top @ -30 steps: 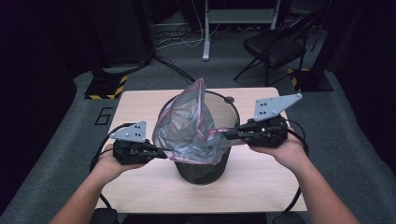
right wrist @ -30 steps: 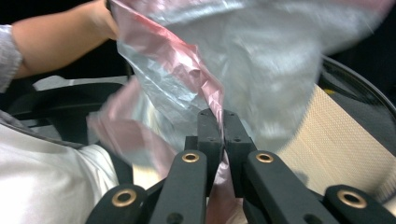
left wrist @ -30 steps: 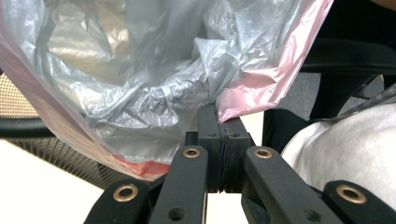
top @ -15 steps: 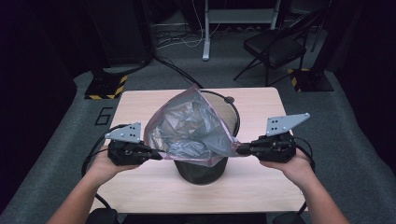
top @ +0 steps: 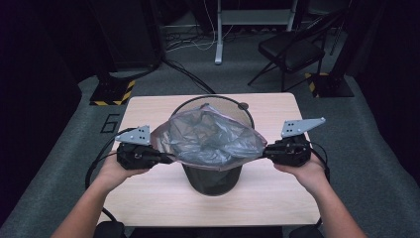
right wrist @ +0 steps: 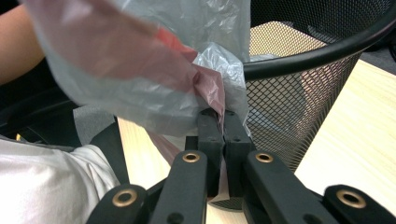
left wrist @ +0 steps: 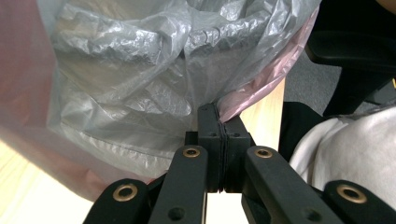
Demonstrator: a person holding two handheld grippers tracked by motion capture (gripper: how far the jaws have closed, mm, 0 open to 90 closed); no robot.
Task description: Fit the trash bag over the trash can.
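The left tool was clamped tight, its 2 black jaws pinching the rim of the plastic bag, with film bunched right at the tips in the left gripper view. The right tool was just as tightly closed on the opposite edge of the bag, pinkish plastic squeezed between its jaws in the right gripper view. Between the 2 tools the bag was stretched wide open, mouth up, hanging directly over the black mesh bin. The bin stood upright at the middle of the wooden tabletop, its rim just beside the right tool.
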